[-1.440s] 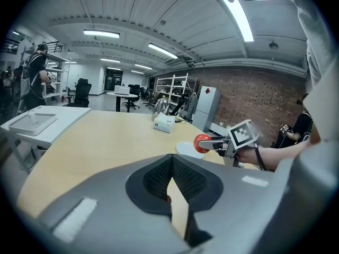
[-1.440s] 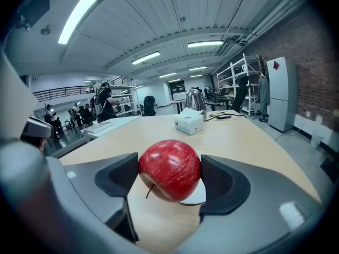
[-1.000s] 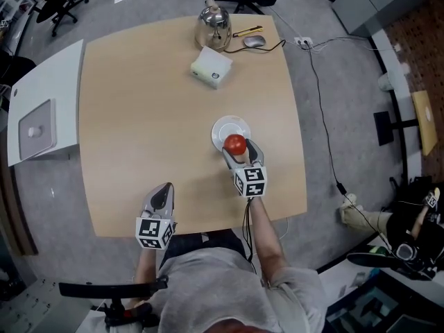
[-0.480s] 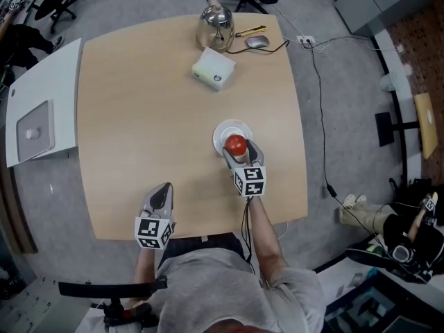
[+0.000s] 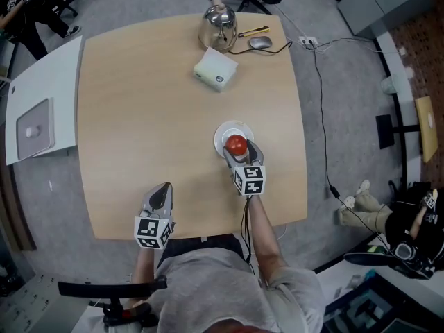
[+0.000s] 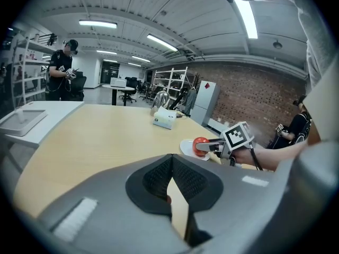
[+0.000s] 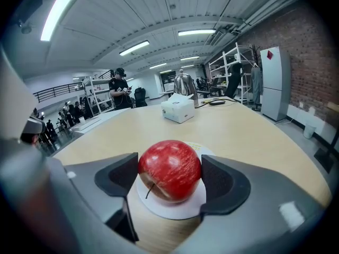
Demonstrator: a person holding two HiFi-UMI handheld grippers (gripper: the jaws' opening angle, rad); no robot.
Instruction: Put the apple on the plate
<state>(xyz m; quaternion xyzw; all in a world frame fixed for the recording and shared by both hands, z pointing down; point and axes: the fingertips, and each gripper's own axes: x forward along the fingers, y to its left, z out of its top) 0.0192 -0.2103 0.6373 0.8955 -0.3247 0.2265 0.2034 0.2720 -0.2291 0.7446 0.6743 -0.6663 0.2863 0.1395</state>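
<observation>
**A:** Start at the left. What are the left tongs (image 6: 170,169) doing?

**B:** Nothing. Their jaws are shut together with nothing between them. They hang over the near edge of the table (image 5: 139,116), well apart from the work.

**A:** And further right?

**B:** The right tongs (image 7: 169,178) clamp the apple (image 5: 236,144) by its sides, directly over the plate (image 5: 223,128). The apple sits very low, but I can't tell whether its underside touches the plate.

**A:** So which step is this?

**B:** The set-down, I'd say. The apple is above its target but not yet released. The next move calls for easing it down until it rests, then opening the jaws evenly so neither side nudges it. After that the tongs draw back toward the person.

**A:** Is there room for that?

**B:** Plenty. The table is bare around the plate, and the way back to the near edge is open. The box (image 5: 217,69) and kettle (image 5: 218,28) stand well apart at the far end. The right edge is the one nearest the plate, so a rolling apple would be the risk there.
</observation>
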